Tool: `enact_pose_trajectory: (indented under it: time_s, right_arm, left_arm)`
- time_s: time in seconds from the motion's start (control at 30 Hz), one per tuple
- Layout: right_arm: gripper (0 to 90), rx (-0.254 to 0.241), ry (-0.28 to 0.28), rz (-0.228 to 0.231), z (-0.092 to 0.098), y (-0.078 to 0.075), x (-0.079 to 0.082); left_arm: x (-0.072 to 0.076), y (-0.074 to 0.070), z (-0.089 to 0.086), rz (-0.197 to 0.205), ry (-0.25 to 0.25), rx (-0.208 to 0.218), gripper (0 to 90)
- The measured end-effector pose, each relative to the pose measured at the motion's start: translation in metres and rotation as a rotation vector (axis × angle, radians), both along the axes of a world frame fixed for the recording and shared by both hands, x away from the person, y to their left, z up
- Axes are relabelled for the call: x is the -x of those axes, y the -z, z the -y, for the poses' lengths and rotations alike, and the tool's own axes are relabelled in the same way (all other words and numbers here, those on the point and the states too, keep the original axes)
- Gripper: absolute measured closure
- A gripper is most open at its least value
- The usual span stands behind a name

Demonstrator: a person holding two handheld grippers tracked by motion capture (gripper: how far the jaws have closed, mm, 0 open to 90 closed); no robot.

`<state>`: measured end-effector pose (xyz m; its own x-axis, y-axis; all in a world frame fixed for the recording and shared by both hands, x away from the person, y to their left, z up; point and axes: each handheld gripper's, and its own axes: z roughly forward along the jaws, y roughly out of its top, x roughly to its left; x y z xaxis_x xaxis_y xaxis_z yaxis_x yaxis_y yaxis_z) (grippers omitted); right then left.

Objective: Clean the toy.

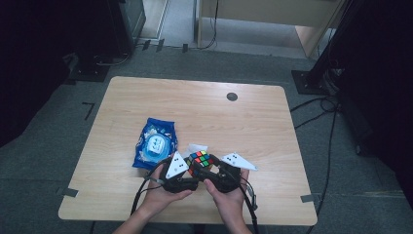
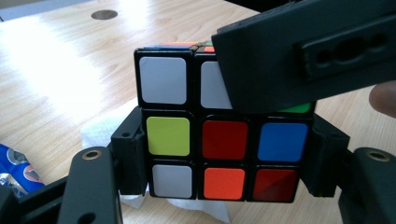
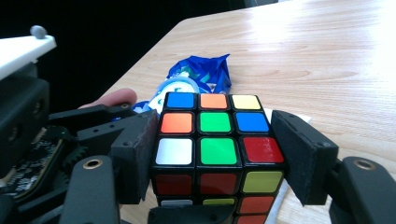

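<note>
A glossy plastic puzzle cube (image 1: 201, 162) with coloured square stickers is raised just above the pale wood-grain table (image 1: 234, 126), clamped on two sides by the matte black left gripper (image 2: 224, 158) and by the right gripper (image 3: 217, 156). Crinkled blue wipes packet (image 1: 155, 143) lies beside.

A lab or studio: grey carpet (image 1: 58, 122), taped floor marks (image 1: 88, 108), black stand bases (image 1: 307, 80), trailing cables (image 1: 316, 109).
</note>
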<state>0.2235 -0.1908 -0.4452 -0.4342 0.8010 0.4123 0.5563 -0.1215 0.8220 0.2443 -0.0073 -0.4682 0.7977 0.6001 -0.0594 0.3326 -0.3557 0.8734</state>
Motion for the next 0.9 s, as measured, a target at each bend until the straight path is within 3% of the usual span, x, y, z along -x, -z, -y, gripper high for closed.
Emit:
enact_pose_trajectory:
  time_s: [0.1,0.2,0.3,0.37,0.47,0.53,0.6,0.7,0.73,0.8,0.87,0.9]
  right_arm:
    - [34.7,-0.020,-0.016,-0.007,0.000,0.002,-0.002]
    - [34.5,-0.031,-0.040,0.006,0.001,0.001,-0.003]
    - [34.0,-0.094,-0.082,0.049,0.008,-0.004,-0.004]
    - [33.7,-0.095,-0.063,0.095,0.015,-0.010,-0.002]
    - [35.5,-0.026,0.001,0.125,0.022,-0.009,-0.003]
    - [40.2,0.012,0.022,0.102,0.022,-0.002,-0.007]
    - [46.3,0.036,0.005,0.069,0.017,0.011,-0.012]
    - [50.5,0.125,-0.010,0.024,0.006,0.029,-0.019]
    - [52.5,0.147,-0.026,-0.013,0.000,0.040,-0.025]
    - [54.1,0.151,-0.030,-0.032,-0.001,0.044,-0.027]
    - [60.3,0.197,-0.034,-0.071,-0.007,0.057,-0.034]
    - [61.8,0.197,-0.034,-0.071,-0.007,0.057,-0.034]
  left_arm:
    - [-0.001,0.001,-0.003,-0.011,0.013,0.009,33.8]
    - [0.000,-0.002,-0.006,0.029,-0.003,0.007,33.9]
    - [-0.007,-0.006,-0.017,0.022,-0.042,0.010,34.0]
    - [-0.013,-0.008,-0.029,0.022,-0.074,0.031,34.0]
    - [-0.020,-0.013,-0.048,0.031,-0.126,0.040,34.0]
    - [-0.023,-0.014,-0.056,0.026,-0.138,0.054,34.0]
    - [-0.024,-0.014,-0.060,0.027,-0.142,0.057,34.0]
    - [-0.022,-0.013,-0.059,0.024,-0.140,0.055,34.0]
    - [-0.021,-0.013,-0.058,0.024,-0.136,0.055,34.0]
    - [-0.019,-0.011,-0.057,0.025,-0.136,0.053,33.9]
    - [-0.018,-0.009,-0.058,0.026,-0.145,0.051,33.9]
    - [-0.019,-0.009,-0.058,0.024,-0.149,0.052,33.9]
